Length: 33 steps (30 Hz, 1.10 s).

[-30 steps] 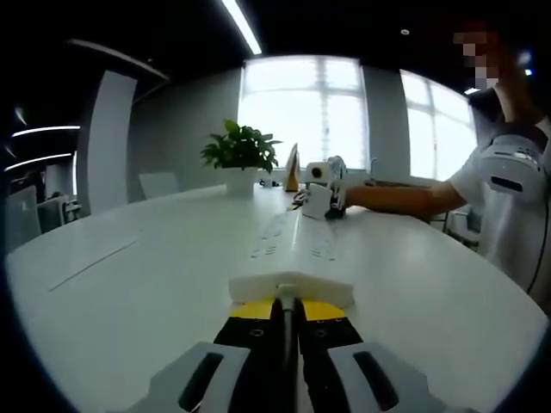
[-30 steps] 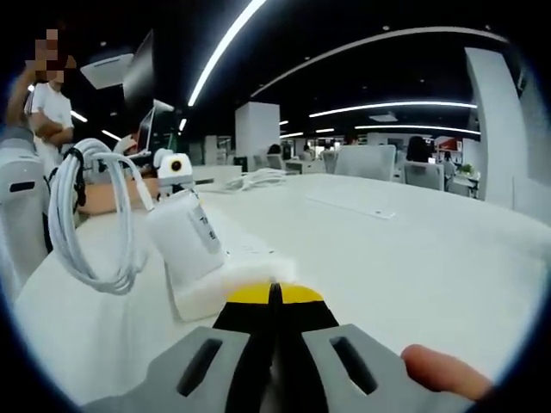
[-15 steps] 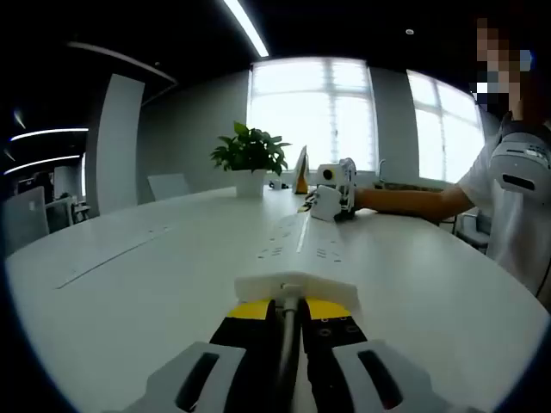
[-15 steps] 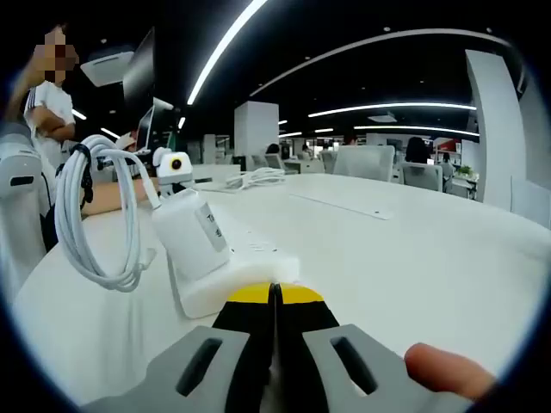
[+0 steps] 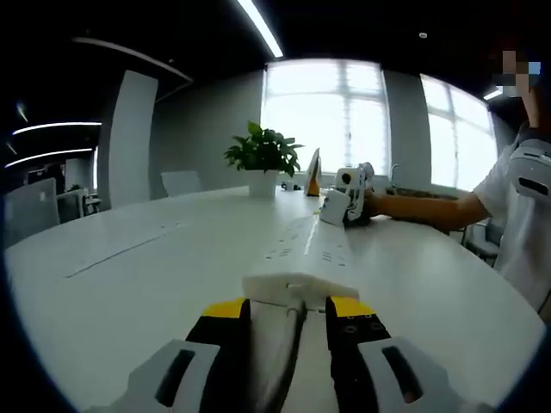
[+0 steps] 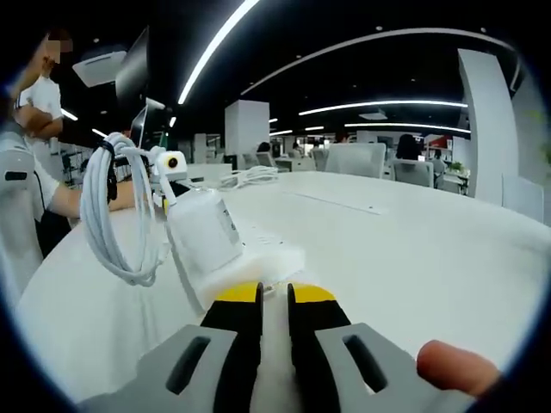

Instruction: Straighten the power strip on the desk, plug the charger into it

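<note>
White power strip (image 5: 303, 258) lying flat along the white bench (image 5: 129, 284), its near end lodged between the parted jaws of the left tongs (image 5: 287, 310), with its cord running back between them; whether the jaws touch it cannot be told. In the left gripper view the strip runs away lengthwise toward the far end, where the white charger (image 5: 335, 206) stands on it and the right tongs (image 5: 355, 185), held by a person's outstretched forearm (image 5: 426, 211), sit just beside it; a potted plant (image 5: 263, 159) stands beyond, before bright windows. The right gripper view presents the opposite end of the strip (image 6: 258, 249) with the charger (image 6: 205, 237) upright and tilted on it, a coiled white cable (image 6: 116, 215) hanging beside it, and the right tongs (image 6: 275, 297) slightly parted, holding nothing, just short of the strip; a fingertip (image 6: 452, 368) shows at the lower right.
</note>
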Each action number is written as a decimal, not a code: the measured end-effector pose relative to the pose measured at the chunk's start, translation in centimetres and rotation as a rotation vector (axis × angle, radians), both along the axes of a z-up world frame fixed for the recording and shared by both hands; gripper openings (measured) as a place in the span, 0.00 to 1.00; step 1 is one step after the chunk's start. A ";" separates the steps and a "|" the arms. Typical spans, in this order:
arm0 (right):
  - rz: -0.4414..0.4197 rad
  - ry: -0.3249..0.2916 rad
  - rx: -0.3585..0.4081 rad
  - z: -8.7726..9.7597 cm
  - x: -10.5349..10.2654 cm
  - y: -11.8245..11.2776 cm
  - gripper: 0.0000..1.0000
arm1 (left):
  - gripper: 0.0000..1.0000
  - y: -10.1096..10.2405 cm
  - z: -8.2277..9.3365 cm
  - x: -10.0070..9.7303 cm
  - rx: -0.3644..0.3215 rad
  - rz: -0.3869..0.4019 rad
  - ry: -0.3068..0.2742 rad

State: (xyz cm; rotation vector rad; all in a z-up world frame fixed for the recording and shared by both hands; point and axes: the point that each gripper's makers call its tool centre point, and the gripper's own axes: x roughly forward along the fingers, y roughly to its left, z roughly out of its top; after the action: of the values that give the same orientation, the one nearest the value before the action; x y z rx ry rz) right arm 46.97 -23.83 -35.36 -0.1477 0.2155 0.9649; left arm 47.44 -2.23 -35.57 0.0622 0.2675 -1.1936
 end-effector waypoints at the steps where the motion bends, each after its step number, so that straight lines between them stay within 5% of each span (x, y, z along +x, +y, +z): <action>1: -0.002 0.007 0.003 0.0 -0.2 0.0 0.13 | 0.38 0.1 0.2 0.0 -0.009 0.009 0.000; 13: -0.042 0.023 0.017 0.2 -1.1 -1.0 0.20 | 0.42 1.3 1.1 0.4 -0.044 0.127 -0.031; 20: -0.042 0.049 0.026 0.3 -1.1 -1.7 0.20 | 0.43 2.0 2.2 0.1 -0.117 0.179 0.018; 23: -0.008 0.068 -0.012 0.1 -2.1 -1.6 0.21 | 0.53 3.3 3.1 -0.1 -0.129 0.250 -0.084; 28: 0.031 0.054 -0.076 1.5 -3.8 -1.6 0.22 | 0.53 4.5 3.7 -0.9 -0.192 0.301 0.023; 33: 0.042 0.027 -0.088 4.4 -4.7 -1.8 0.22 | 0.57 6.1 3.8 -0.7 -0.087 0.352 0.006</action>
State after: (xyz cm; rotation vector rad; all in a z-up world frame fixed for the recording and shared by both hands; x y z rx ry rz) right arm 42.29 -25.68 -30.95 -0.2207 0.2806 1.0006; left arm 46.71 3.88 -31.80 -0.0625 0.2205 -0.8542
